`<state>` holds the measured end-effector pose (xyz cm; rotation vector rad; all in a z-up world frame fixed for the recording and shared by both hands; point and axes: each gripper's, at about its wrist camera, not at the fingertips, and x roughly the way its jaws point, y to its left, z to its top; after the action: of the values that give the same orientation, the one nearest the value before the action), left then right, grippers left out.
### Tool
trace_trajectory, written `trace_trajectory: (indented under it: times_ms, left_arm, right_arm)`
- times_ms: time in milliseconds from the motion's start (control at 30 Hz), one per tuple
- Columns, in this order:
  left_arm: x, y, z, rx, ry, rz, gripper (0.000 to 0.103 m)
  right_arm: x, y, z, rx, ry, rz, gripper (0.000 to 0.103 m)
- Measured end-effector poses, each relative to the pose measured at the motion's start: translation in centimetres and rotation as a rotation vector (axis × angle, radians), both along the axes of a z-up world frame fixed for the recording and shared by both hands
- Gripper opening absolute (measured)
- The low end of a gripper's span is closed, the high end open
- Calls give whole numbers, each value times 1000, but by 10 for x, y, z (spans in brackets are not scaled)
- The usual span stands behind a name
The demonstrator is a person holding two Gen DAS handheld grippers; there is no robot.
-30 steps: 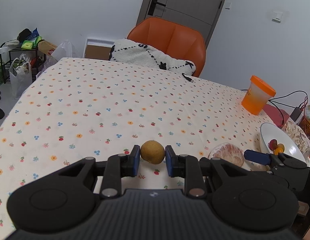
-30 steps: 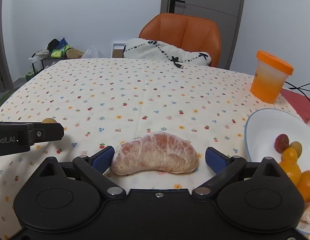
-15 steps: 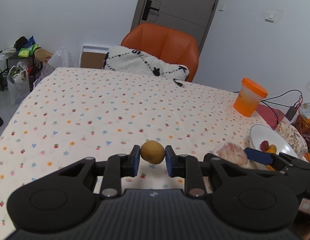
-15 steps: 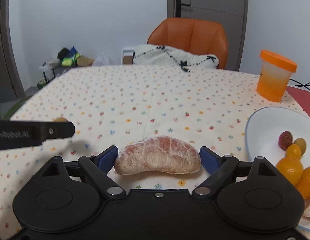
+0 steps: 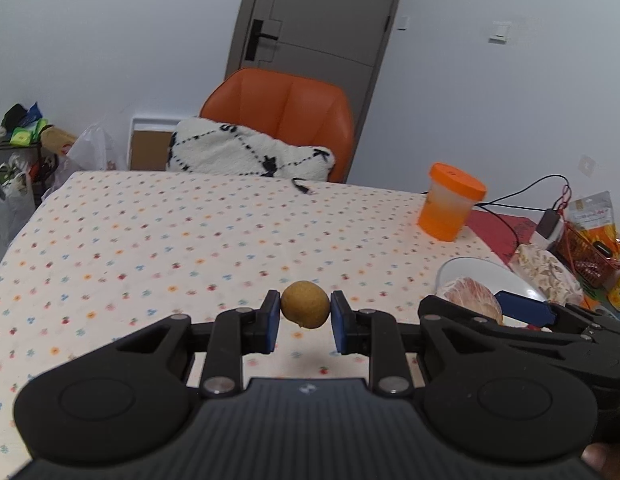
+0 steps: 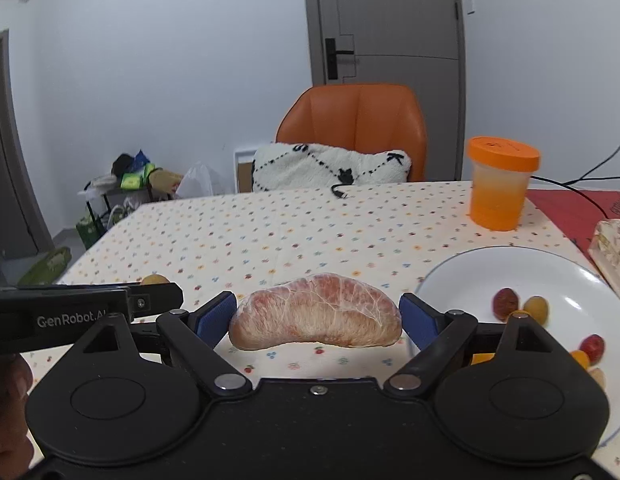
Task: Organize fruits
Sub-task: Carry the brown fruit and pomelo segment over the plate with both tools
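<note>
Here the left claw (image 5: 305,315) pinches a small round brown fruit (image 5: 304,309) between its blue pads, lifted above the flowered desk (image 5: 189,232). Beside it, the right claw (image 6: 316,318) grips a peeled pomelo wedge (image 6: 316,312) by its two ends, also off the cloth. A white plate (image 6: 470,284) with several small fruits sits to the right, an orange-lidded cup (image 6: 500,184) behind it.
</note>
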<state>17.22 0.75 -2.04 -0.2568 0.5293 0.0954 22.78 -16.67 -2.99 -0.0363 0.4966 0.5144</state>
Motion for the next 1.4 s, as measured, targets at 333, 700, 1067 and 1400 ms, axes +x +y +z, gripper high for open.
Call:
trace_trajectory:
  times_ms: [333,700,1067,1400]
  left_arm:
    - [11,-38,8,13,-23,-69,25]
    - [27,-71,8,32,-21,-126,25]
    - [45,-97,7,53,-7,-175,25]
    - [67,-120,1,76,15,-205,25]
  right_arm:
    - [2,-53,12,38,-28,-94,85]
    - [11,-103,11,59,-37,-187,85]
    - [22,-137,6,74,-38,-245,85]
    - [31,-162,1,88,-37,-285,85]
